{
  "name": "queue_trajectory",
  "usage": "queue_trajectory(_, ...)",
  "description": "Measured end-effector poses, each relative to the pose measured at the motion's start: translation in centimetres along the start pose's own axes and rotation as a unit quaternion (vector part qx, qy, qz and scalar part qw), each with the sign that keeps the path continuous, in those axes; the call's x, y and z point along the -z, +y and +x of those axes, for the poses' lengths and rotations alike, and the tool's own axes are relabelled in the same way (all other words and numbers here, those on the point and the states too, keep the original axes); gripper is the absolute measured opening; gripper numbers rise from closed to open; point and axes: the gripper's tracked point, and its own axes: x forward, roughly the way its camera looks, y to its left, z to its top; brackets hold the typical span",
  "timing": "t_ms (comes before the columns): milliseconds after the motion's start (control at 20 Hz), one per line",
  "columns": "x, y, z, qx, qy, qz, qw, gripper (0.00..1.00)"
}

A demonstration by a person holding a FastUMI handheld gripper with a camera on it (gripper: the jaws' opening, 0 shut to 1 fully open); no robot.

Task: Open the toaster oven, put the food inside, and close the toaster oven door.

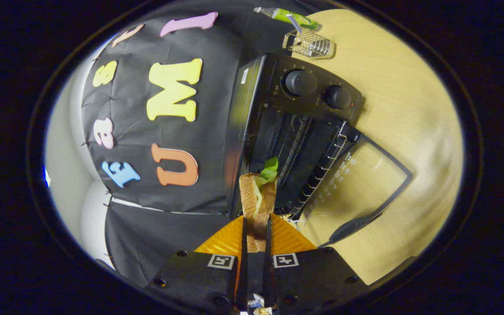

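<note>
The gripper (256,232) is clamped tight on a toasted-bread sandwich with green lettuce leaves (258,192), both fingers pressing its crusty brown slices from either side, the leafy frill poking out at the far end. Ridged pads flank the bread where the fingers meet it.

Just beyond the sandwich sits the black metal toaster oven (278,118), boxy and matte, with two round dark control knobs (301,82) on its front panel. Its glass door with a dark frame (361,179) is swung fully down and lies flat over the pale wood-grain table (409,109), a long black handle (350,226) along its free edge. Inside the mouth, a thin wire rack (322,170) catches the light, with a dark cavity behind it.

Past the oven, toward the table's far edge, stands a small shiny wire toast rack (311,43), and just beyond that lies a green tube (287,15). Black cloth hangs behind the oven as the booth wall (138,227), with plain light wall beside it.

The sandwich tip is right at the oven's open front, close by the cavity's edge and the rack.
</note>
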Motion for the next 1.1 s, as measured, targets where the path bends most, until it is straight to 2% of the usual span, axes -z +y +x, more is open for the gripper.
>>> queue_trajectory(250, -2.9, -1.3, 3.5, -0.015, -0.076, 0.041, 0.996, 0.18)
queue_trajectory(450, -4.5, -2.7, 5.9, -0.007, -0.118, 0.066, 0.991, 0.18)
queue_trajectory(700, -4.7, -3.4, 8.0, 0.012, -0.126, 0.04, 0.991, 0.19)
queue_trajectory(900, -3.5, -3.3, 8.4, 0.043, -0.108, 0.002, 0.993, 0.3)
queue_trajectory(1000, -2.8, -2.8, 8.6, 0.04, -0.096, -0.011, 0.994, 0.34)
queue_trajectory(1100, -2.1, -2.6, 8.5, 0.049, -0.083, -0.03, 0.995, 0.51)
